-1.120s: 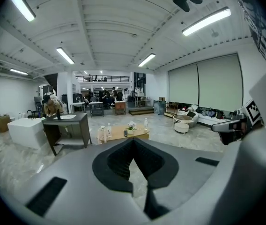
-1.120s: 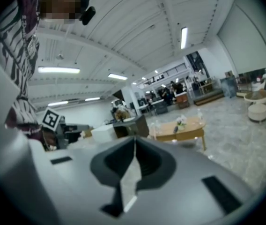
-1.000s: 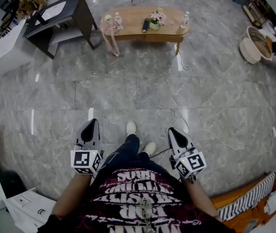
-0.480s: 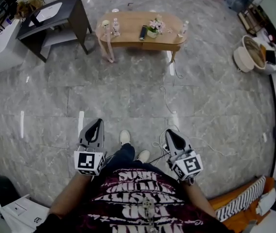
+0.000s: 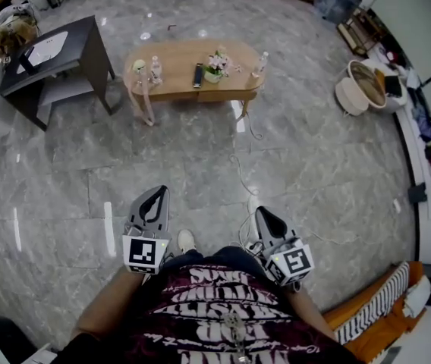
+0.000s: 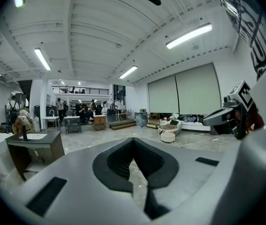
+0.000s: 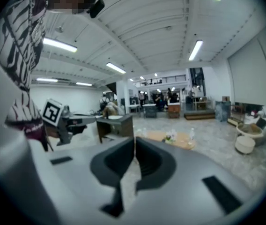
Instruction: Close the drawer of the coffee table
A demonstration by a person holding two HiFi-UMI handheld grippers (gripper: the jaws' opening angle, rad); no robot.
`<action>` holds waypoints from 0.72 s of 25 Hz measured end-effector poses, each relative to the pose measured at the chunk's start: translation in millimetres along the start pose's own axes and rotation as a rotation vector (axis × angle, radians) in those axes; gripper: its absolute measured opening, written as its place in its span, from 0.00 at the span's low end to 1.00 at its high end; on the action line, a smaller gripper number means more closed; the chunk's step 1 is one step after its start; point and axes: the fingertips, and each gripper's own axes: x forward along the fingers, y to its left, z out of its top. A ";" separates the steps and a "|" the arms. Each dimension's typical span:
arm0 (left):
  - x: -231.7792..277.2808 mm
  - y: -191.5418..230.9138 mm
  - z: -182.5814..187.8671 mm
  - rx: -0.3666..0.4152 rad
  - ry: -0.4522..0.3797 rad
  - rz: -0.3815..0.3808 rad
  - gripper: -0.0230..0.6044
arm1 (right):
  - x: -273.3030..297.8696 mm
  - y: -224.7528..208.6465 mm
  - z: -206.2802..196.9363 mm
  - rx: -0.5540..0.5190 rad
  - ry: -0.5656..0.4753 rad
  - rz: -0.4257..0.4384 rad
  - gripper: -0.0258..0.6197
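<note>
You held the left gripper (image 5: pixel 155 194) and right gripper (image 5: pixel 261 212) pressed together, empty. The coffee table (image 5: pixel 174 59) stood far ahead.

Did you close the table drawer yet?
Nothing looks done yet. The left gripper and right gripper are shut, empty, held over the floor far from the coffee table. The drawer is too small to judge. Left: reach the table and push it shut.
</note>
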 end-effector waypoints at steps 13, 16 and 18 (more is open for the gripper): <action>49.0 19.4 -27.7 -0.091 0.086 -0.065 0.07 | 13.6 -17.2 -3.3 0.032 0.041 -0.079 0.09; 63.6 19.5 -21.8 -0.074 0.089 -0.070 0.07 | 18.9 -29.7 -1.1 0.052 0.030 -0.091 0.09; 71.6 15.0 -19.6 -0.062 0.094 -0.079 0.07 | 21.8 -38.1 -1.5 0.065 0.027 -0.095 0.09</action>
